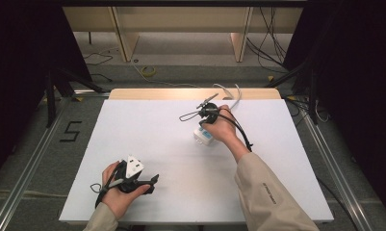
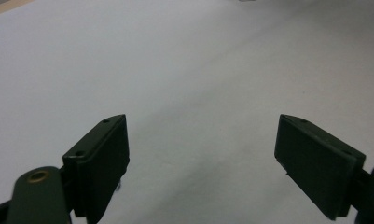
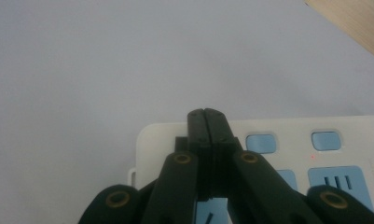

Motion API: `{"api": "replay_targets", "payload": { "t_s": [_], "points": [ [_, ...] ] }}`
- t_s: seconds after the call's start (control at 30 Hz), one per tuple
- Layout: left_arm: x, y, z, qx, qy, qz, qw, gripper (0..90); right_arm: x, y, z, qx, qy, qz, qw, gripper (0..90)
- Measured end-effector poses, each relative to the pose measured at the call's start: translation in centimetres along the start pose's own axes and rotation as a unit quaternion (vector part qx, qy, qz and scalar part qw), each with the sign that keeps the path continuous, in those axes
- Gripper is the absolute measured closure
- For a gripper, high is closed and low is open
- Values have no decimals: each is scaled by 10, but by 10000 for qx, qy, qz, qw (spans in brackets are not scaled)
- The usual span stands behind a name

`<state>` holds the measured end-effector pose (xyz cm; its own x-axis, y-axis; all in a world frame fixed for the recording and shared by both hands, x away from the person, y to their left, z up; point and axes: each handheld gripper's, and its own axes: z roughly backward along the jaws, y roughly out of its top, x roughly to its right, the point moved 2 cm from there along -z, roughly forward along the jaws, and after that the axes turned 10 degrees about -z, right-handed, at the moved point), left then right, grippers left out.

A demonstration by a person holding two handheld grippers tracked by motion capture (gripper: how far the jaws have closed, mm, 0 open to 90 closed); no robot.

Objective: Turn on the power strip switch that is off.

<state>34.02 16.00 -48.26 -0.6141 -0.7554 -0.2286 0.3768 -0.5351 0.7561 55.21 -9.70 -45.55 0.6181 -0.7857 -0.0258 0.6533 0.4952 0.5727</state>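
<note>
Right gripper's (image 3: pixel 206 114) fingers pressed together, empty, above white power strip (image 3: pixel 287 128); left gripper's (image 2: pixel 201 163) fingers wide apart, empty.

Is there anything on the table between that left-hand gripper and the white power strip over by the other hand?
Nothing visible. The left gripper rests open near the front of the white table, and bare tabletop lies between it and the power strip. The right gripper, jaws shut, is already over the strip.
</note>
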Motion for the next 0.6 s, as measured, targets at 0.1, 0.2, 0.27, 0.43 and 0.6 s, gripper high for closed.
{"api": "replay_targets", "payload": {
  "t_s": [0.1,0.2,0.27,0.43,0.6],
  "points": [
    [0,0,0,10,-6,-3,10000,176,-1,1,0,-2,0,27,10000,900],
    [0,0,-1,13,-16,-3,10000,176,-2,2,-1,-27,18,11,10000,900],
    [0,0,-1,13,-9,-16,10000,176,-2,2,-2,-42,34,46,10000,900],
    [0,0,0,8,-11,1,10000,176,-2,1,-4,-96,2,66,9999,900],
    [0,0,0,13,-9,-29,10000,176,-3,1,-4,-146,-12,73,9999,900]
  ]
}}
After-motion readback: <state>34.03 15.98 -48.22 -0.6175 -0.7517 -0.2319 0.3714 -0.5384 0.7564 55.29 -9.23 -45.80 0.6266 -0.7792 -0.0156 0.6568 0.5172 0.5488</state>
